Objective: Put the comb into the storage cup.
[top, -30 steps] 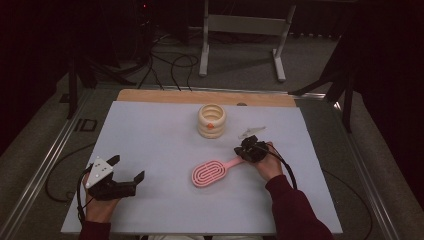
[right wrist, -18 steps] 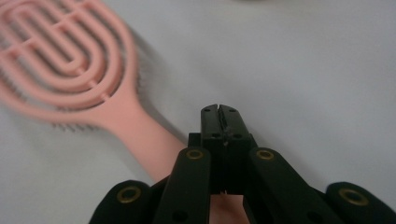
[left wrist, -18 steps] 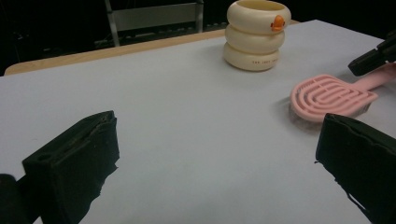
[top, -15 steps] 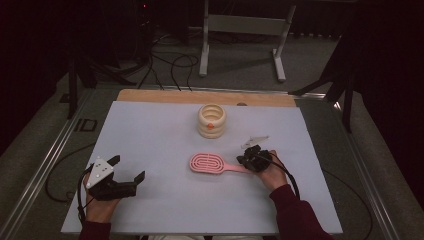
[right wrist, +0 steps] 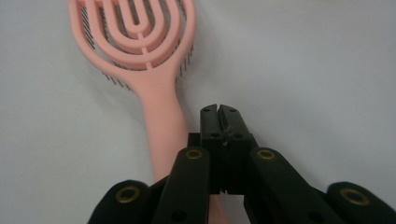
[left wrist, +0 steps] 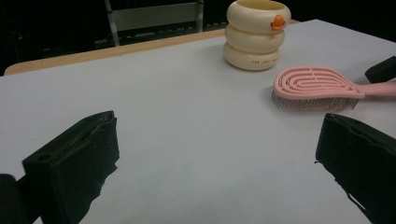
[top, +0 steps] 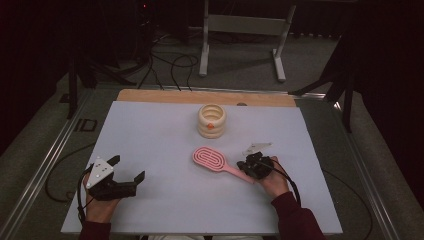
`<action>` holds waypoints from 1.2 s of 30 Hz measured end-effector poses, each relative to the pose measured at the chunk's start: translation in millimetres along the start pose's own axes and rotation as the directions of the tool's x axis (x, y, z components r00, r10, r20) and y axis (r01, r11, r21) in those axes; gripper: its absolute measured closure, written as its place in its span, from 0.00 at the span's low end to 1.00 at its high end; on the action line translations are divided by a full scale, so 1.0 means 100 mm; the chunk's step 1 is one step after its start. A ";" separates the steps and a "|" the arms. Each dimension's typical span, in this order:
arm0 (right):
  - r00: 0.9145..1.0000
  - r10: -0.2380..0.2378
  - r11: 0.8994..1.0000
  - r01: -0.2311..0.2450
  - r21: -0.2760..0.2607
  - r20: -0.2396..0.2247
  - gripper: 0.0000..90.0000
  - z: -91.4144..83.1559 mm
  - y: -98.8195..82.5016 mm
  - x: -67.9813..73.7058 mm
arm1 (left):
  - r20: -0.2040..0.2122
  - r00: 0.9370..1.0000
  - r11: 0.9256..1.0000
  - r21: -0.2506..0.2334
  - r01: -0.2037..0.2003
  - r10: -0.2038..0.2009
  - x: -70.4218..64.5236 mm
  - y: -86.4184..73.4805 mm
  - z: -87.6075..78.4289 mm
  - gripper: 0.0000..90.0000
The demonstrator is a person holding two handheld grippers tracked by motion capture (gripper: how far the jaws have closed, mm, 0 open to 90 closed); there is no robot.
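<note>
1. Right gripper (top: 253, 167): I am seeing its jaws pressed fully together in the right gripper view (right wrist: 219, 112), with nothing between the tips. It is sitting at the right of the table, just beside the end of the brush handle; the handle is passing under the left side of the gripper body in its own view. Whether the body is touching the handle I cannot tell

2. Pink hairbrush (top: 212, 159): it is lying flat on the white table cover (top: 150, 130), near the middle, bristles down, with its oval slotted head pointing toward the far left and its handle running toward my right gripper. I am also seeing it in the left gripper view (left wrist: 317, 86) and the right gripper view (right wrist: 140, 42)

3. Left gripper (top: 120, 177): I am holding it low at the near left of the table, jaws standing wide apart with only bare table between them, well apart from the brush

4. Cream ringed cup (top: 211, 120): it is standing upright beyond the brush, near the far edge, with a small orange mark on its side (left wrist: 254, 35)
</note>
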State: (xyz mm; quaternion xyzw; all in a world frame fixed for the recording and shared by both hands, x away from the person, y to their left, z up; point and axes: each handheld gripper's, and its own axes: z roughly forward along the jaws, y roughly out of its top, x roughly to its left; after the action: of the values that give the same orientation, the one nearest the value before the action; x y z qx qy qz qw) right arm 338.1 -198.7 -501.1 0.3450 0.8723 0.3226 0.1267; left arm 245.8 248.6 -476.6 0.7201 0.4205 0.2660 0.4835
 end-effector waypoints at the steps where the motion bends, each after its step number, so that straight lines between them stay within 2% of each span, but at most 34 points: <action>1: 1.000 -0.001 1.000 0.001 -0.005 -0.002 0.99 -0.01 0.00 0.00 | 0.000 1.000 1.000 0.000 0.000 0.000 0.00 0.00 0.00 0.00; 6: 1.000 0.003 0.999 -0.002 -0.053 0.021 0.97 -0.07 0.01 -0.01 | -0.001 1.000 1.000 -0.002 0.001 -0.001 0.00 0.00 0.00 0.00; 10: 0.999 0.017 0.992 -0.011 -0.128 0.046 0.92 -0.21 0.01 -0.04 | -0.004 1.000 1.000 -0.004 -0.001 0.001 0.01 0.00 -0.01 0.00; 12: 0.998 0.018 0.989 -0.010 -0.149 0.053 0.90 -0.26 0.01 -0.05 | -0.006 1.000 1.000 -0.005 0.000 0.000 0.01 0.00 -0.01 0.00; 14: 0.997 0.031 0.978 -0.015 -0.208 0.074 0.84 -0.38 0.00 -0.08 | -0.007 1.000 1.000 -0.012 0.006 -0.006 0.01 0.00 -0.02 0.00; 15: 0.996 0.039 0.971 -0.018 -0.238 0.083 0.78 -0.46 -0.01 -0.09 | -0.008 1.000 1.000 -0.015 0.006 -0.006 0.01 0.00 -0.02 0.00; 17: 0.995 0.056 0.959 -0.029 -0.282 0.088 0.68 -0.57 -0.05 -0.11 | -0.010 1.000 1.000 -0.016 0.005 -0.006 0.01 0.01 -0.03 0.00; 19: 0.992 0.068 0.946 -0.032 -0.322 0.102 0.63 -0.67 -0.11 -0.13 | -0.011 1.000 1.000 -0.020 0.006 -0.006 0.02 0.01 -0.03 0.00; 20: 0.992 0.068 0.946 -0.032 -0.322 0.102 0.63 -0.67 -0.11 -0.13 | -0.011 1.000 1.000 -0.020 0.006 -0.006 0.02 0.01 -0.03 0.00; 21: 0.991 0.074 0.938 -0.030 -0.344 0.114 0.61 -0.71 -0.15 -0.13 | -0.011 1.000 1.000 -0.020 0.006 -0.006 0.02 0.01 -0.03 0.00; 22: 0.986 0.098 0.930 -0.043 -0.365 0.136 0.51 -0.78 -0.24 -0.14 | -0.013 1.000 1.000 -0.023 0.007 -0.007 0.02 0.01 -0.04 0.00; 24: 0.983 0.107 0.926 -0.044 -0.374 0.149 0.48 -0.80 -0.29 -0.15 | -0.014 1.000 1.000 -0.024 0.007 -0.007 0.02 0.01 -0.04 0.00; 25: 0.978 0.148 0.910 -0.078 -0.408 0.144 0.40 -0.87 -0.41 -0.18 | -0.016 1.000 1.000 -0.029 0.010 -0.010 0.02 0.01 -0.05 0.00; 26: 0.977 0.157 0.905 -0.084 -0.417 0.143 0.37 -0.88 -0.44 -0.19 | -0.016 1.000 0.999 -0.031 0.009 -0.009 0.03 0.01 -0.05 0.00; 28: 0.977 0.172 0.887 -0.098 -0.451 0.125 0.32 -0.93 -0.53 -0.21 | -0.017 1.000 0.999 -0.036 0.009 -0.010 0.03 0.02 -0.05 0.00; 29: 0.976 0.179 0.881 -0.103 -0.461 0.125 0.29 -0.95 -0.57 -0.22 | -0.018 1.000 0.999 -0.038 0.011 -0.012 0.03 0.02 -0.06 0.00; 31: 0.972 0.185 0.878 -0.099 -0.469 0.142 0.22 -0.98 -0.62 -0.24 | -0.018 1.000 0.999 -0.040 0.014 -0.014 0.03 0.02 -0.06 0.00; 36: 0.964 0.210 0.858 -0.102 -0.503 0.163 0.13 -1.04 -0.71 -0.23 | -0.015 1.000 0.998 -0.059 0.016 -0.017 0.04 0.02 -0.08 0.00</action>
State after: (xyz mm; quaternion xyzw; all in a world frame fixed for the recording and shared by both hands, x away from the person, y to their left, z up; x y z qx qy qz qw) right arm 272.1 -303.4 -468.8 0.4036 0.7124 0.5038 0.2754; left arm 242.2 256.0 -471.7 0.6999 0.4221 0.2799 0.5035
